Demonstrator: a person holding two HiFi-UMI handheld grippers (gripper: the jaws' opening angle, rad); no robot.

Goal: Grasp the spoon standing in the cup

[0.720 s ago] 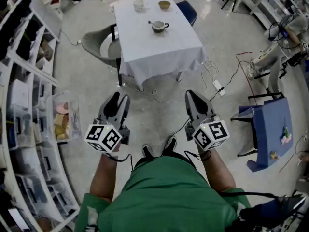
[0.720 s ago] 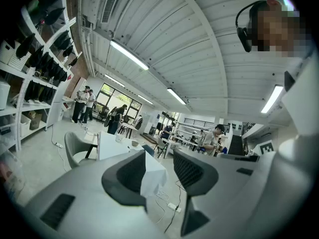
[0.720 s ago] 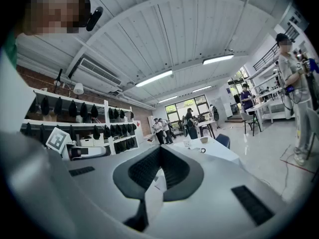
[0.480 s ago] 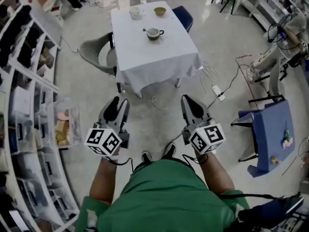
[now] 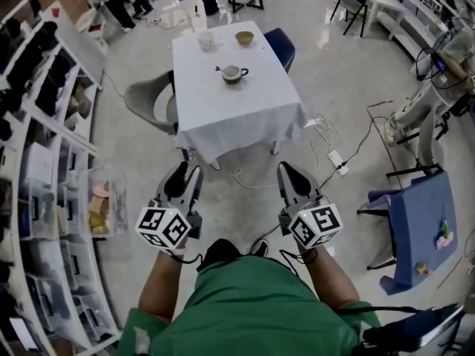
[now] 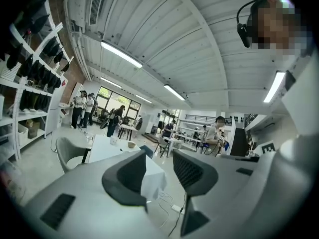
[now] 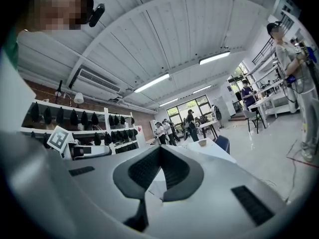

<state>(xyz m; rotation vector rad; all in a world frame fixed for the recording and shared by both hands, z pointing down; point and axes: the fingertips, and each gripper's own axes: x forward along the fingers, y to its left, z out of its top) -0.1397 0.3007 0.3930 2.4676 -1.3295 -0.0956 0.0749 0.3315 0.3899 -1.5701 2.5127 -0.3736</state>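
Head view: one spoon (image 5: pixel 220 70) in one of two cups (image 5: pixel 233 73); left gripper (image 5: pixel 185 172) fingers apart, right gripper (image 5: pixel 289 171) fingers together.

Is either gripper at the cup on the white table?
No: in the head view the left gripper and the right gripper are over the floor, short of the white table where the cup stands.
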